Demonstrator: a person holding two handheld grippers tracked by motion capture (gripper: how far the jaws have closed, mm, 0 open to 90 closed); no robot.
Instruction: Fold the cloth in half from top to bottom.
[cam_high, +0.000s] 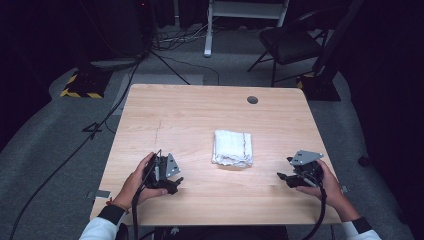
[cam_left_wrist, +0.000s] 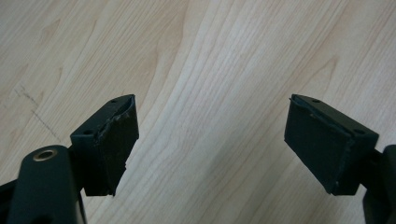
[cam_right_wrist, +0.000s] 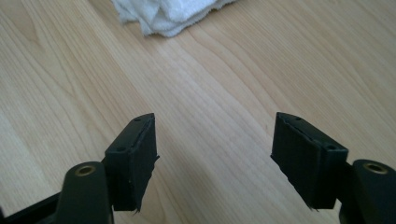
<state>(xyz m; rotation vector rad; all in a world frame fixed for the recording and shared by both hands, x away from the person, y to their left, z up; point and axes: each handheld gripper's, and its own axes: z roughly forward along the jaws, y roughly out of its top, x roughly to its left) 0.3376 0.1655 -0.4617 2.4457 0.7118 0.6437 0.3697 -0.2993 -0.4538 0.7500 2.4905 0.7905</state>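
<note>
A folded white towel (cam_high: 232, 148) lies flat on the wooden table (cam_high: 200, 115), a little right of its middle and well apart from both grippers. The left gripper (cam_high: 172, 182) rests low near the table's front left, its jaws spread wide over bare wood with nothing between them. The right gripper (cam_high: 284, 178) sits near the front right with its jaws also wide apart and empty, and the towel's edge (cam_right_wrist: 163, 14) lies ahead of them, untouched.
</note>
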